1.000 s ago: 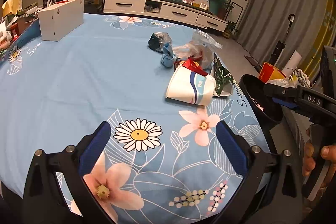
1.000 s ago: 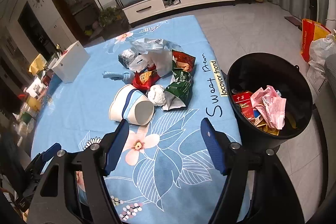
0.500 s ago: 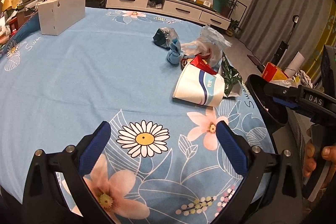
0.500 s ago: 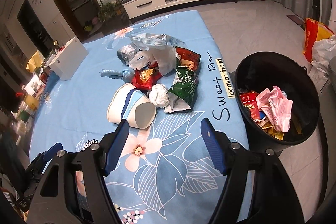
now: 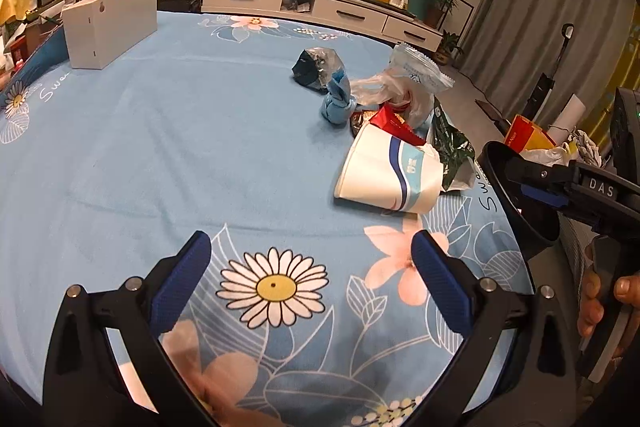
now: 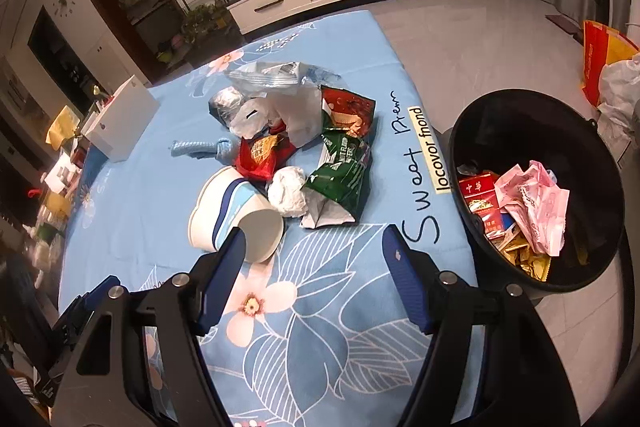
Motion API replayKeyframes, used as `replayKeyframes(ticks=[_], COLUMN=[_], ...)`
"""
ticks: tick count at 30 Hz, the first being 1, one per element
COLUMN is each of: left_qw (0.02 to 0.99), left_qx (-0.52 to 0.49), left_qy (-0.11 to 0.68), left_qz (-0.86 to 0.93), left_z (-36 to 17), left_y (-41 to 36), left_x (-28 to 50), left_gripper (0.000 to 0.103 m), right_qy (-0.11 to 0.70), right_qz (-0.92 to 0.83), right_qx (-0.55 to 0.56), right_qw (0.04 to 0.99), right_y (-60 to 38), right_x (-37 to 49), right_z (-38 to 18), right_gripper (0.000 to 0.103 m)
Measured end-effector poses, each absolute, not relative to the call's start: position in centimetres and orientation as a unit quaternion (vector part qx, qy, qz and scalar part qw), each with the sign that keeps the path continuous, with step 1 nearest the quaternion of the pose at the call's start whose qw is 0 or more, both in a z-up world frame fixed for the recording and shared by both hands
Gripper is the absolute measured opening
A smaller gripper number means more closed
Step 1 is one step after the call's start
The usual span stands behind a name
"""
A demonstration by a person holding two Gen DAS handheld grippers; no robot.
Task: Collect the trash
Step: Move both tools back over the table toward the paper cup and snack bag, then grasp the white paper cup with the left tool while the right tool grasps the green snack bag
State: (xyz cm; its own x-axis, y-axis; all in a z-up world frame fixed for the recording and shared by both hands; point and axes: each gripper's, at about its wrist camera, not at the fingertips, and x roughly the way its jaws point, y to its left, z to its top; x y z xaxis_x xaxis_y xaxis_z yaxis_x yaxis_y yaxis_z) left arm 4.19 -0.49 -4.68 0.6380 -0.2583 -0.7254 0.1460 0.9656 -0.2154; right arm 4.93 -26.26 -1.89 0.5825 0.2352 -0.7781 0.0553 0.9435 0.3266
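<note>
**Both grippers empty, pile still on the table**

Left wrist view: my left gripper (image 5: 308,259) hangs wide open over the daisy print of the blue floral tablecloth (image 5: 168,147), nothing between its blue pads. Ahead and to the right the paper cup (image 5: 390,175) lies on its side. Behind it sit a knotted blue bag (image 5: 338,103), a dark crumpled wrapper (image 5: 314,67) and a clear plastic bag (image 5: 416,83). A white box (image 5: 110,21) stands well apart at the far left. My right hand (image 5: 600,303) grips its tool at the edge of the view.

Right wrist view: my right gripper (image 6: 312,255) is also open and holds nothing; its left finger overlaps the cup's mouth in the picture, contact I cannot tell. Just past the cup: a white paper ball (image 6: 288,189), a green snack bag (image 6: 340,167), red wrappers (image 6: 262,155). The black bin (image 6: 592,163) stands beside the table, already holding a red pack and pink paper.

Progress, my reading: some trash binned, most of the pile left. The cup looks nearest to take.
</note>
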Motion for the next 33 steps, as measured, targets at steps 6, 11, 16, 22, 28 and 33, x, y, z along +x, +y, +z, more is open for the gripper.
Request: replayKeyframes(ticks=[6, 11, 16, 22, 28, 33], left_qw=[0.902, 0.901, 0.903, 0.899, 0.891, 0.888], left_qx=[-0.064, -0.066, -0.080, -0.075, -0.042, -0.012], left_qy=[0.413, 0.413, 0.404, 0.406, 0.414, 0.419], left_qz=[-0.108, -0.115, -0.122, -0.148, -0.180, -0.191], left_z=[-5.2, -5.5, -5.6, -5.6, -6.1, -6.9], left_y=[-1.0, -1.0, -0.2, -1.8, -5.6, -8.2], left_x=[5.3, 5.9, 6.7, 8.2, 9.7, 10.8], left_gripper=[0.100, 0.100, 0.100, 0.100, 0.100, 0.100], right_qy=[0.453, 0.456, 0.452, 0.451, 0.453, 0.453], right_qz=[0.051, 0.048, 0.048, 0.055, 0.056, 0.062], right_qx=[0.171, 0.178, 0.185, 0.192, 0.190, 0.199], right_qw=[0.874, 0.871, 0.871, 0.870, 0.869, 0.867], right_y=[-27.2, -27.9, -28.6, -29.1, -29.2, -29.4], right_x=[5.7, 6.4, 7.1, 8.3, 9.8, 11.2], right_z=[-2.3, -2.9, -3.2, -3.8, -4.6, -5.1], right_gripper=[0.070, 0.070, 0.070, 0.070, 0.070, 0.070])
